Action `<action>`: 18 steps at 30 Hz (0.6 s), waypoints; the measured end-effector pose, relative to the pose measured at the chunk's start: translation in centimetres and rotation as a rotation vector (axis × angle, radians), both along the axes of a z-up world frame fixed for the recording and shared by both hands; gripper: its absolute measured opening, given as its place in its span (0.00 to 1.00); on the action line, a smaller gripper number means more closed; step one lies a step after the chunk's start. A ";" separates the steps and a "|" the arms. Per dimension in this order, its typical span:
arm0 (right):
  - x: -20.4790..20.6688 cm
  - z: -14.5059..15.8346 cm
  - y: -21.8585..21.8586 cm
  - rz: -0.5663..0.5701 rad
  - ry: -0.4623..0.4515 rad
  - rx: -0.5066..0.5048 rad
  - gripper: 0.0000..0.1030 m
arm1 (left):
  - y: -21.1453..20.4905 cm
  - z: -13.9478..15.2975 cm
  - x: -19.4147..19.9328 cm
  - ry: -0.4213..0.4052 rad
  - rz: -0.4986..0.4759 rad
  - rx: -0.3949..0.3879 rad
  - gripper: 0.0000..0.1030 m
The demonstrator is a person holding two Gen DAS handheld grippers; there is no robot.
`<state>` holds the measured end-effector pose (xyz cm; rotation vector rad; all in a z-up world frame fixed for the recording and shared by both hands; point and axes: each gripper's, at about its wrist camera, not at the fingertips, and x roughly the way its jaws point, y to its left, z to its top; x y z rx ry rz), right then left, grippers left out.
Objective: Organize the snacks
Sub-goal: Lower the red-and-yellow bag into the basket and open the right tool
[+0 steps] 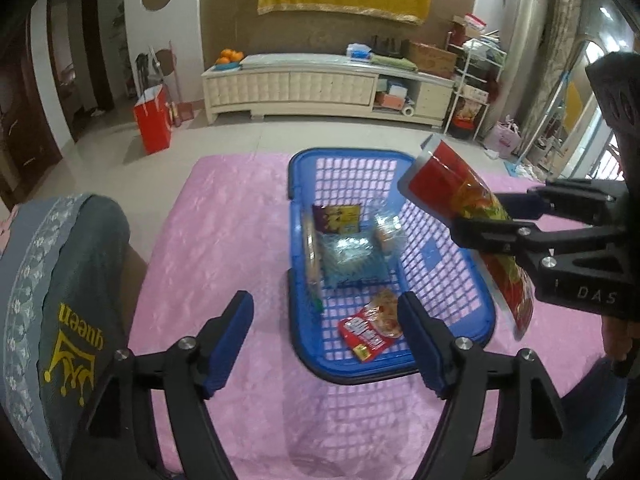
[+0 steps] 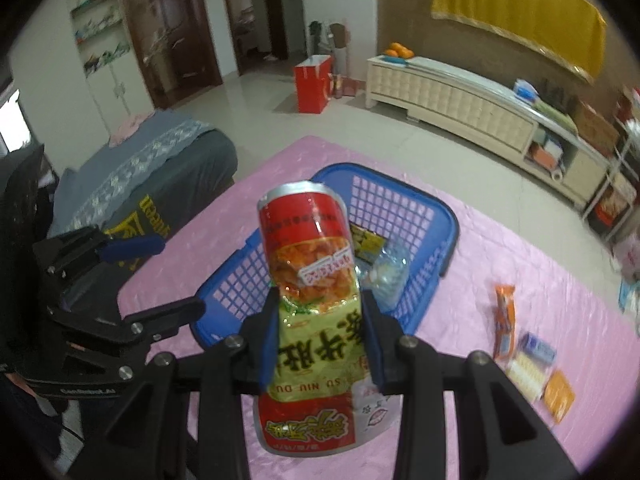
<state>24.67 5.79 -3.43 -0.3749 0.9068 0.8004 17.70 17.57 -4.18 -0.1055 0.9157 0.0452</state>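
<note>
1. 1 blue basket (image 1: 298, 184) on pink cloth (image 1: 224, 216). Inside, left-wrist view: 5 packs – red pack (image 1: 366, 334) near front rim, blue pack (image 1: 348, 260) mid, purple/yellow pack (image 1: 338, 216) and clear pack (image 1: 388, 232) behind, 1 thin pack on edge along left wall.
2. L gripper (image 1: 326, 338): jaws wide, nothing between, low over basket's near end.
3. R gripper (image 2: 320, 336): jaws narrow, clamped on red/green snack bag (image 2: 308, 248), held above basket's right side.
4. Only right-wrist view shows 4 loose snacks on cloth, right of basket: orange stick pack (image 2: 505, 320), blue box (image 2: 538, 347), pale wafer pack (image 2: 526, 374), orange packet (image 2: 559, 394).
5. Only left-wrist view shows red pack; bag blocks it in the other.
</note>
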 end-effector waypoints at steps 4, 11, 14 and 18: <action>0.6 -2.0 2.0 0.068 -0.022 -0.065 0.40 | 1.1 -1.3 0.3 0.028 0.018 -0.011 0.72; 0.1 -4.8 4.2 0.193 -0.092 -0.166 0.41 | 2.0 -3.1 0.6 0.071 0.048 0.003 0.72; 0.0 -5.6 4.5 0.240 -0.095 -0.181 0.41 | 2.2 -3.5 0.6 0.082 0.053 -0.003 0.72; -0.7 -6.2 4.6 0.304 -0.113 -0.202 0.42 | 2.0 -3.9 0.3 0.089 0.052 -0.010 0.72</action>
